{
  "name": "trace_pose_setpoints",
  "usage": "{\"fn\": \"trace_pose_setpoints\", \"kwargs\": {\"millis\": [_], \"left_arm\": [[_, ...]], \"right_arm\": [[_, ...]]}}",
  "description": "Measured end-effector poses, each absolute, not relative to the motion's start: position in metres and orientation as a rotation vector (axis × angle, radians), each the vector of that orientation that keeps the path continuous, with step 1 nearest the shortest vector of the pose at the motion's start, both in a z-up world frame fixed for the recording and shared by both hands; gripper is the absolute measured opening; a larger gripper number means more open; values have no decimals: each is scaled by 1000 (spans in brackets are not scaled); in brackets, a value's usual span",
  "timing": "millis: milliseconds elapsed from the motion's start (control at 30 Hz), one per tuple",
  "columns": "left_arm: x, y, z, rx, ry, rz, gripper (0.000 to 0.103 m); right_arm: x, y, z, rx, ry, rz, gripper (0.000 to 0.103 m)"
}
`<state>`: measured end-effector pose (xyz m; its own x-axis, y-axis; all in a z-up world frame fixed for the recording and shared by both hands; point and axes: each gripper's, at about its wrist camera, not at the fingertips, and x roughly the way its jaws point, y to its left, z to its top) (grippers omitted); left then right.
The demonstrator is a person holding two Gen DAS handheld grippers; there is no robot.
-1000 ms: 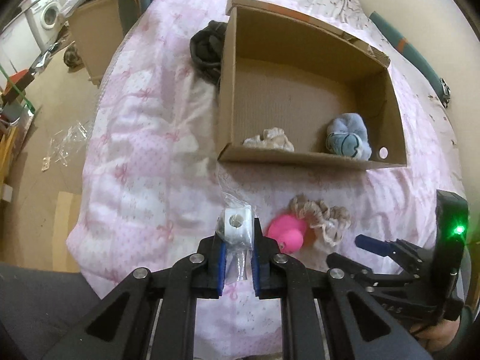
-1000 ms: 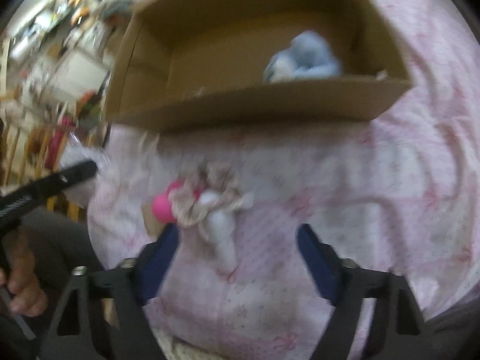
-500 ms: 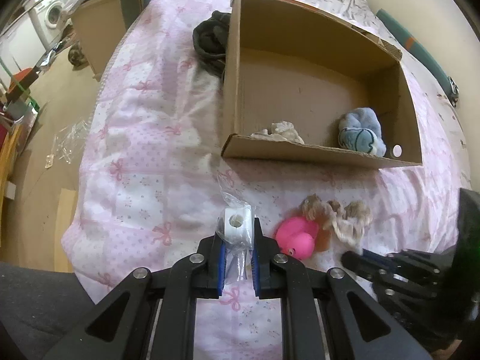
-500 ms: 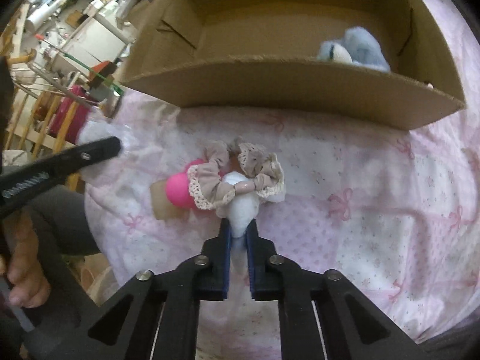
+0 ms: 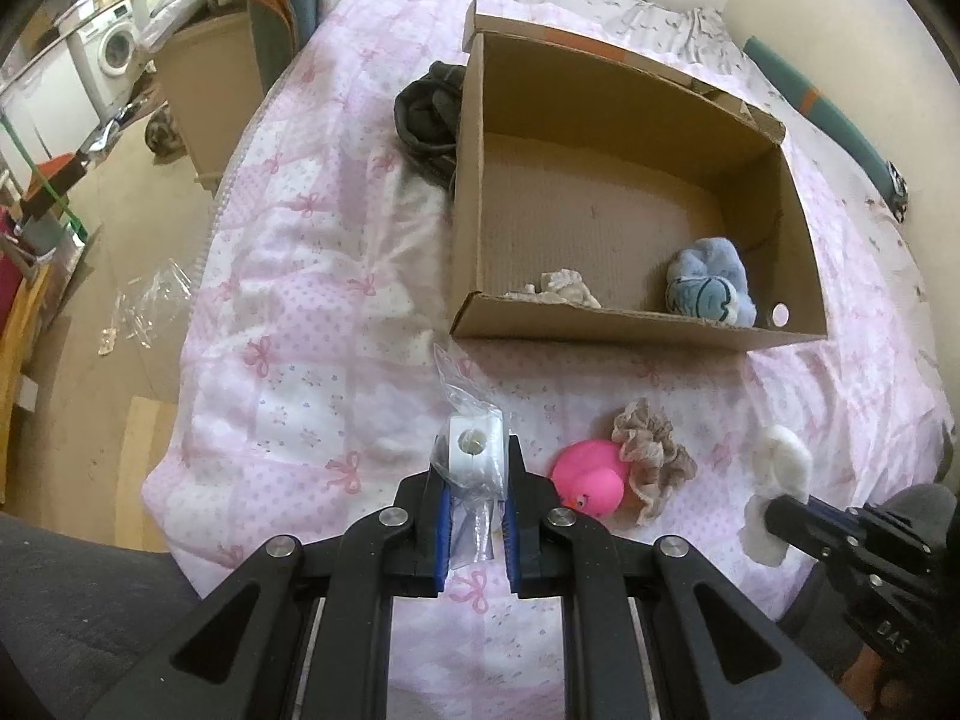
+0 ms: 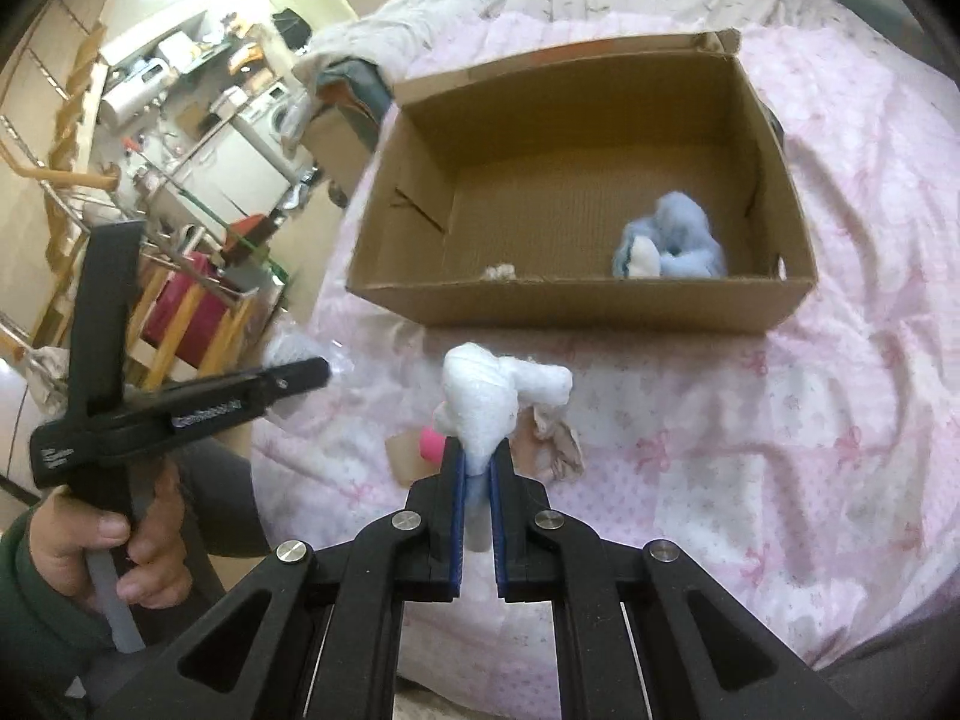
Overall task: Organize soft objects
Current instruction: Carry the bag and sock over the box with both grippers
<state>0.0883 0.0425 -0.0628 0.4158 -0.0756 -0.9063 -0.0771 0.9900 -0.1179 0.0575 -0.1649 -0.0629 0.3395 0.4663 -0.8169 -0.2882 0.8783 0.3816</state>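
Observation:
An open cardboard box point(image 5: 636, 324) point(image 6: 576, 306) lies on the pink bed, holding a blue plush point(image 5: 711, 282) point(image 6: 669, 237) and a cream scrunchie point(image 5: 564, 288). My left gripper point(image 5: 474, 468) is shut on a white block in a clear plastic bag point(image 5: 471, 450), held above the bed in front of the box. My right gripper point(image 6: 477, 456) is shut on a white fluffy wad point(image 6: 492, 399), lifted above the bed; the wad also shows in the left wrist view point(image 5: 777, 462). A pink rubber duck point(image 5: 588, 477) and a beige scrunchie point(image 5: 651, 456) lie on the bed between the grippers.
A dark garment point(image 5: 429, 114) lies beside the box's left wall. The bed's left edge drops to a cluttered floor with a wooden cabinet point(image 5: 204, 84) and washing machine point(image 5: 114, 54). A teal roll point(image 5: 834, 126) lies by the wall at the right.
My right gripper closed on the white wad next to the beige scrunchie and lifted it off the bed. My left gripper kept its hold on the bagged block.

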Motion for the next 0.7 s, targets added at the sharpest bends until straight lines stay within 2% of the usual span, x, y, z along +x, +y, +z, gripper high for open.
{"fn": "trace_pose_setpoints", "kwargs": {"millis": [400,700], "left_arm": [[85,37,-64,-103,1124,40,12],[96,32,-14,-83,937,24,12]], "right_arm": [[61,-171,-61,208,1102,487,9],[64,-184,-26,239,936,503,9]]}}
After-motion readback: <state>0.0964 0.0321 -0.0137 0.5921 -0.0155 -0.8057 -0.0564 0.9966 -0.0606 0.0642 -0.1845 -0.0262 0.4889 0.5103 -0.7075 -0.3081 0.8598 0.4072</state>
